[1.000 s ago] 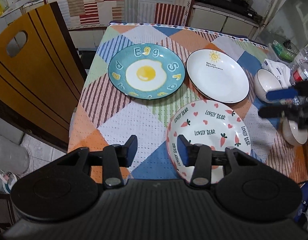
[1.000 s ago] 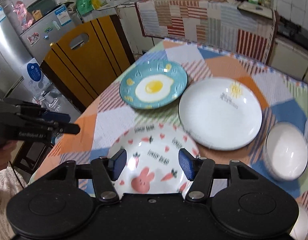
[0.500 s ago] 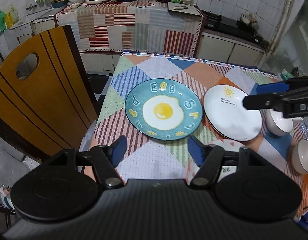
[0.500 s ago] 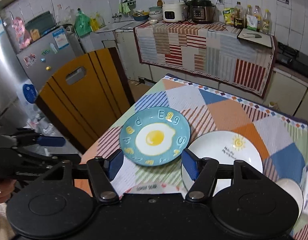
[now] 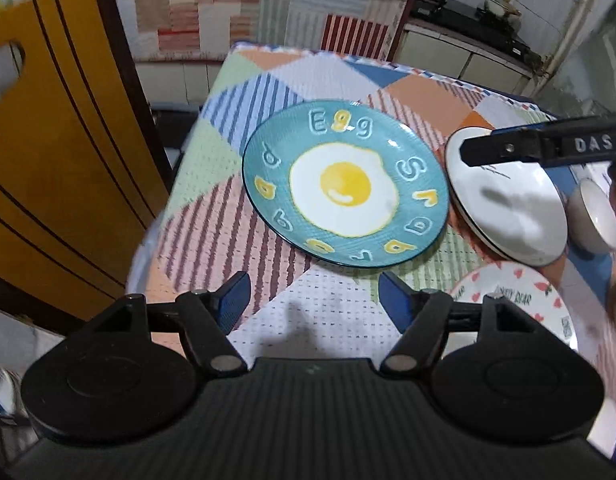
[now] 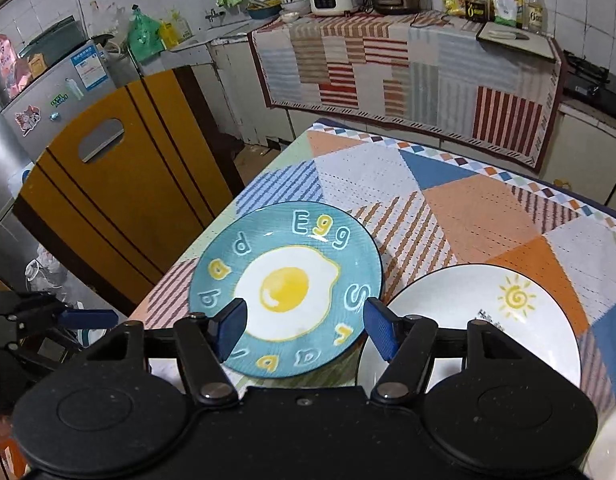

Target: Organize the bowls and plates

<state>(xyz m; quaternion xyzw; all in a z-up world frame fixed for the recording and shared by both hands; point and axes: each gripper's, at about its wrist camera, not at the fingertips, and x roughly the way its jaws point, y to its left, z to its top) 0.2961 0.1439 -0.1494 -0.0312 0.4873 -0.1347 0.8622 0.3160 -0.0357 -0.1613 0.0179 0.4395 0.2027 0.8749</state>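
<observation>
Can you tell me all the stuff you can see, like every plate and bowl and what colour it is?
egg plate: 1, teal with a fried egg, table's left side
sun plate: 1, white with a yellow sun, right of the egg plate
heart plate: 1, white with red hearts, near edge
bowl: 1, white, right of the sun plate
tablecloth: 1, patchwork colours, over the table
chair: 1, yellow-brown, left of the table
left gripper: 1, black with blue pads, open
right gripper: 1, the same, open

"Egg" on teal plate point(image 5: 345, 184); "DAS" on right hand-held gripper point(image 5: 464, 151).
</observation>
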